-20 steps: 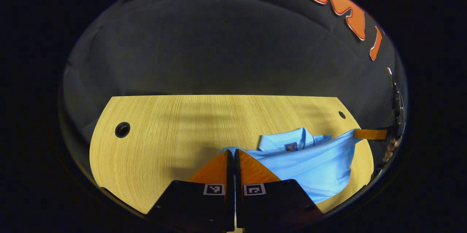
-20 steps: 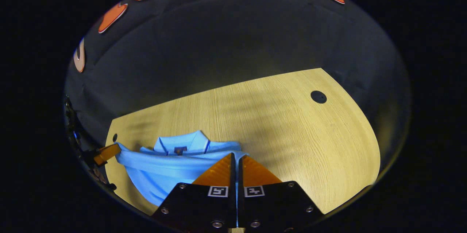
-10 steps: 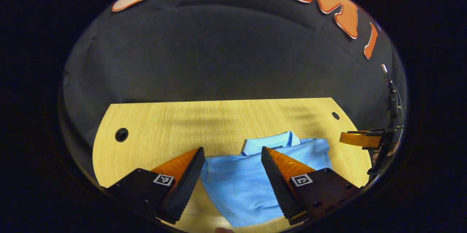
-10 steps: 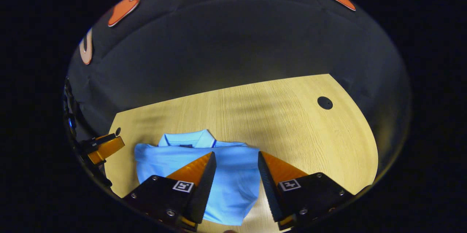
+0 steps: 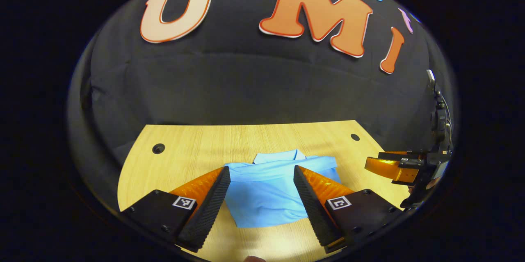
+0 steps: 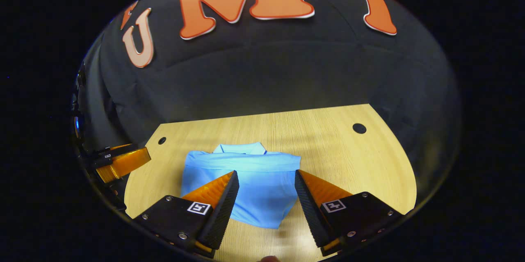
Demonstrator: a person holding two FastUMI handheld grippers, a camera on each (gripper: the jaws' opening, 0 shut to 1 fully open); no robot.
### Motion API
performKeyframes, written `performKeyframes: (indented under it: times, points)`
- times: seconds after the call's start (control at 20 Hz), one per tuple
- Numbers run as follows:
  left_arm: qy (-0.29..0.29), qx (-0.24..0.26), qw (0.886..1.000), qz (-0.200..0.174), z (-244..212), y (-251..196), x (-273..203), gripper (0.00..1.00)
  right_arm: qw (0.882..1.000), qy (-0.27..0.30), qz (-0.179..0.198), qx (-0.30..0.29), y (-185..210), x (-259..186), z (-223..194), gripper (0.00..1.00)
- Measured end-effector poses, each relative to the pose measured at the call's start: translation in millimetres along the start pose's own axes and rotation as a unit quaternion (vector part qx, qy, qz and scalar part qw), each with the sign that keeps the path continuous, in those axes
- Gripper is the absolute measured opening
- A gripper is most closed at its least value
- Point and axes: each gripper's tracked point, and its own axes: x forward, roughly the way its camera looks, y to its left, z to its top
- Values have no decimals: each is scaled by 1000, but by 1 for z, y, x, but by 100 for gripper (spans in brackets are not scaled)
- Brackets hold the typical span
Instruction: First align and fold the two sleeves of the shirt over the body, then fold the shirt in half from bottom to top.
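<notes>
left gripper view: left gripper (image 5: 261, 176) wide open, holding nothing; folded shirt (image 5: 270, 190) lower centre on table (image 5: 192, 151) | right gripper view: right gripper (image 6: 265, 180) wide open, empty; shirt (image 6: 246, 180) lower centre | risk: a finger snagging cloth could undo the fold

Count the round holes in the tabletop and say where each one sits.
2. One hole sits near the table's far left corner, the other hole near its far right corner, either side of the folded shirt. The grippers may hide more.
</notes>
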Motion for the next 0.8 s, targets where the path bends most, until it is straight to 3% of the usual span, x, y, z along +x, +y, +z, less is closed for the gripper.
performKeyframes:
  times: [0.45,0.8]
  points:
    - [-127,3,990,60,15,-23,-146,100,993,-106,25,-52,7,-118,9,83]
    - [-178,35,980,87,-12,-44,-241,100,983,-166,42,-73,16,-191,-12,83]
